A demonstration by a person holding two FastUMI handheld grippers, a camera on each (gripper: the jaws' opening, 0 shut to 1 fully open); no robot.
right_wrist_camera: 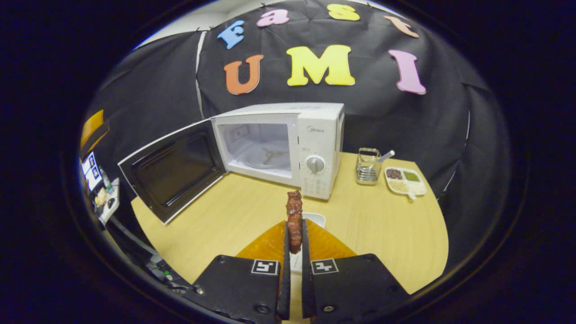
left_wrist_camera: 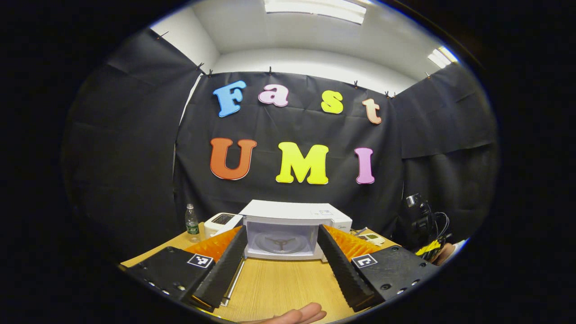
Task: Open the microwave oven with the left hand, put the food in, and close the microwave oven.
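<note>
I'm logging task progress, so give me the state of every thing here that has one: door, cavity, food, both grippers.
microwave oven door: swung wide open to the left.
microwave oven cavity: no food inside, turntable bare.
skewer of meat: upright, pinched between the right gripper's fingers, not yet in the oven.
right gripper: shut on the skewer.
left gripper: open, holding nothing, facing the cavity.
sectioned dish: filled, on the table.
</note>
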